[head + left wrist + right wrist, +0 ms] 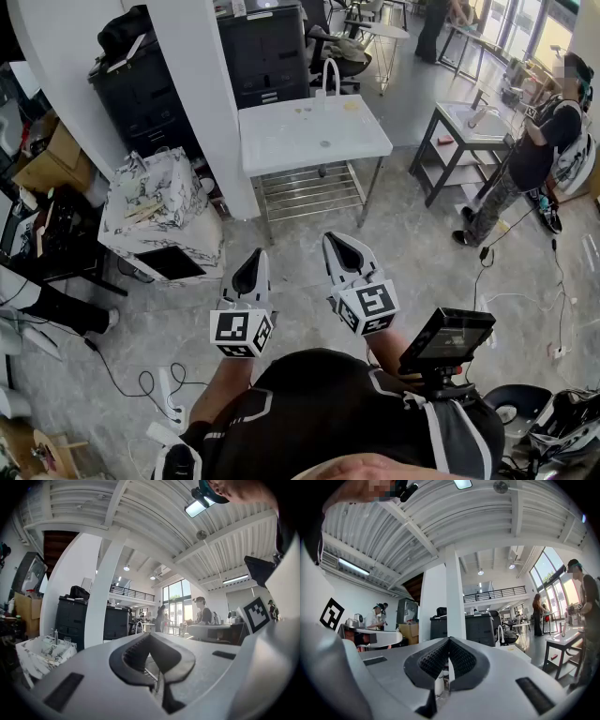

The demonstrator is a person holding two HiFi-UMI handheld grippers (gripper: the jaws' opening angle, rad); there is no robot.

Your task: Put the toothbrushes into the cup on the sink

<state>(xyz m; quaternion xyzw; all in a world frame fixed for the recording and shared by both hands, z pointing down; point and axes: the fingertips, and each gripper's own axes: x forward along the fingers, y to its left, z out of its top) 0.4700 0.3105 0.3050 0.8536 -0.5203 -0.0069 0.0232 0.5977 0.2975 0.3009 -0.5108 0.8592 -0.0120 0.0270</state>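
I am looking for the toothbrushes and the cup, and from where I am standing I cannot pick either one out. The only candidates are a few small pale bits (352, 105) lying on the far part of the white sink table (281, 141), near the tap (330, 75), and they are too small to name. So I cannot tell which way a brush's long axis is running.

The sink table is lying straight ahead of me and well apart, with open floor (412, 253) between us. Both claws are pointing toward it. My right claw (339, 251) is reaching a little further forward than my left claw (253, 267), so I am judging it the nearer one, though neither is anywhere close.

Both claws are clenched on nothing: in each gripper view the two dark pads are meeting at the tips with only the room showing past them.
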